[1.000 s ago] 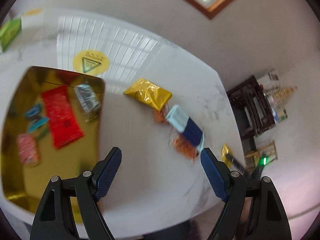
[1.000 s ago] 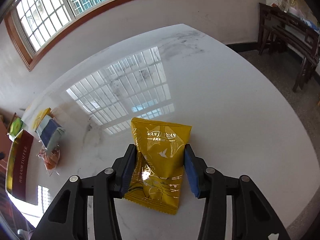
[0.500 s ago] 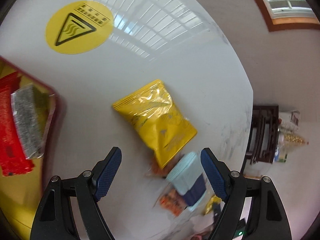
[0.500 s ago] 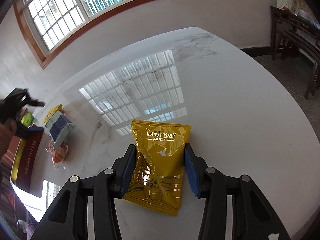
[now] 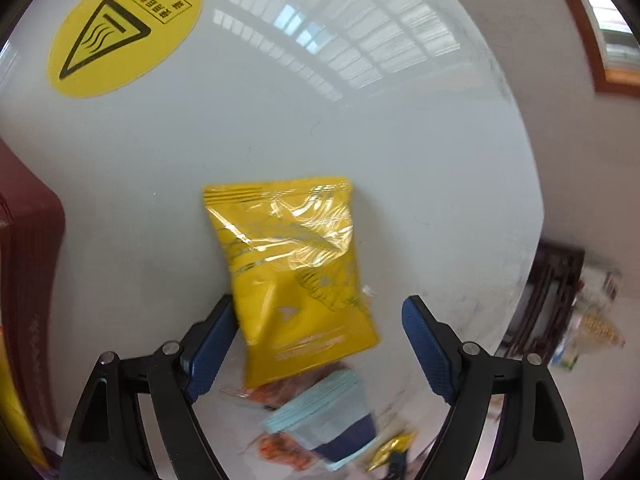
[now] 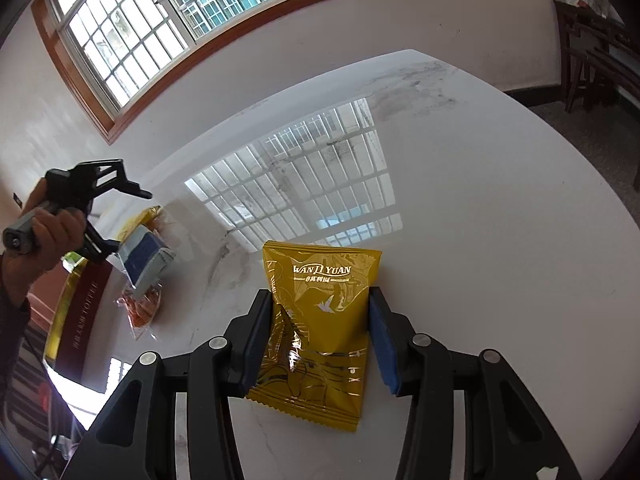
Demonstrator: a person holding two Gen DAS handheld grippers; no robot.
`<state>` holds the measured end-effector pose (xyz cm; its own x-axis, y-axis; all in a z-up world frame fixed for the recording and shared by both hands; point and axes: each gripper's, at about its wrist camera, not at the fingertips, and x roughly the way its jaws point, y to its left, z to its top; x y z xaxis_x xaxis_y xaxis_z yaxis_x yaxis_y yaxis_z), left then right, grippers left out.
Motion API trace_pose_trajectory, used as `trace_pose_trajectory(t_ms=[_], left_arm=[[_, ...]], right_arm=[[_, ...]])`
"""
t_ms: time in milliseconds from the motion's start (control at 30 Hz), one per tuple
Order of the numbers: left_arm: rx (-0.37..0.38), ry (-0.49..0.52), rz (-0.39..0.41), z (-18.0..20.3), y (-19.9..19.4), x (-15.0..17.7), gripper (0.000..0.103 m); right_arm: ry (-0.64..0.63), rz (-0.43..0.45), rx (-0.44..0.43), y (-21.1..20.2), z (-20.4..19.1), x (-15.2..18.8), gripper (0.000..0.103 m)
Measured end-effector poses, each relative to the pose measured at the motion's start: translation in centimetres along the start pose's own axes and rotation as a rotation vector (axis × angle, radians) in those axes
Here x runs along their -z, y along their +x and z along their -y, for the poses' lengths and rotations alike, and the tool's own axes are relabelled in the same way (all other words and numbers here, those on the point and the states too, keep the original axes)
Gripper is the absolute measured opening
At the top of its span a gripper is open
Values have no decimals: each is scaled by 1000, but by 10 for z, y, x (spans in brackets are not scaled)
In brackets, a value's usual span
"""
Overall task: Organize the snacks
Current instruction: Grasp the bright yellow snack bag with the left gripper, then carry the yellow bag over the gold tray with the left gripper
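Observation:
A yellow snack packet [image 5: 296, 280] lies flat on the white table [image 5: 280, 128]. My left gripper [image 5: 320, 344] hangs open over its near end, the left pad right beside the packet's edge and the right pad well clear of it. In the right wrist view a hand holds that left gripper [image 6: 132, 220] above the same yellow packet [image 6: 146, 216] at the far left. My right gripper [image 6: 320, 340] is shut on a gold snack packet [image 6: 320, 320], with a pad against each long side.
A blue-and-pale-blue packet [image 5: 328, 420] and an orange snack bag [image 5: 280, 448] lie just behind the yellow one. The gold tray with a dark red rim [image 5: 32, 280] is at the left. A yellow warning sticker [image 5: 124, 28] is stuck on the table. Dark wooden furniture [image 6: 592, 60] stands beyond the table's edge.
My left gripper has swung from over the tray to above the yellow packet, come down and rolled. The right gripper has stayed where it was, still on the gold packet.

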<state>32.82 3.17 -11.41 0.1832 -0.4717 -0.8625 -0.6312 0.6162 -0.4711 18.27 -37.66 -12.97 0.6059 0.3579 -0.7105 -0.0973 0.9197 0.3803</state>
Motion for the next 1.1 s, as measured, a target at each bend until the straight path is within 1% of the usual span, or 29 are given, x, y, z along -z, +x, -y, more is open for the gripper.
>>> trace_pose_trajectory(t_ms=[100,233,300,333,367,433,567,600,633,667,700,733,833,933,1100], left_arm=[[-46,1,1,6,1,1,83],[-105,50,-14,18,7,3,83],[-124,49,-10,19,9,0,72],[-123,54,0,18,7,-1,55],[-106,62,-11,20,9,-2,51],[-76,79,-15,18,10,-3,47],[-70,131,9,15,6,2,46],[-49,165,13,15,4,8,46],[-50,190,25,17,1,9,46],[-48,232,57,17,-6,16,46],[-15,260,76,16,-13,23,46],[6,269,77,14,-17,27,46],[43,309,104,3,-33,44,46],[73,327,120,-10,-46,57,46],[56,421,188,-24,-68,89,46]], right_arm=[[14,0,-17,-1,2,0,44],[20,2,-26,-1,4,1,44],[25,4,-32,-1,5,1,44],[27,5,-35,-2,5,2,44],[28,6,-36,-2,5,2,44],[31,7,-39,-2,6,2,44],[32,7,-40,-2,7,1,44],[32,7,-39,-2,6,1,44],[30,6,-37,-1,6,0,44],[27,5,-33,-1,6,0,44],[25,5,-28,-1,5,0,44],[23,6,-24,-1,4,1,44],[13,6,-6,0,1,1,44],[2,1,23,2,-3,1,44],[-35,-18,87,5,-13,-2,44]])
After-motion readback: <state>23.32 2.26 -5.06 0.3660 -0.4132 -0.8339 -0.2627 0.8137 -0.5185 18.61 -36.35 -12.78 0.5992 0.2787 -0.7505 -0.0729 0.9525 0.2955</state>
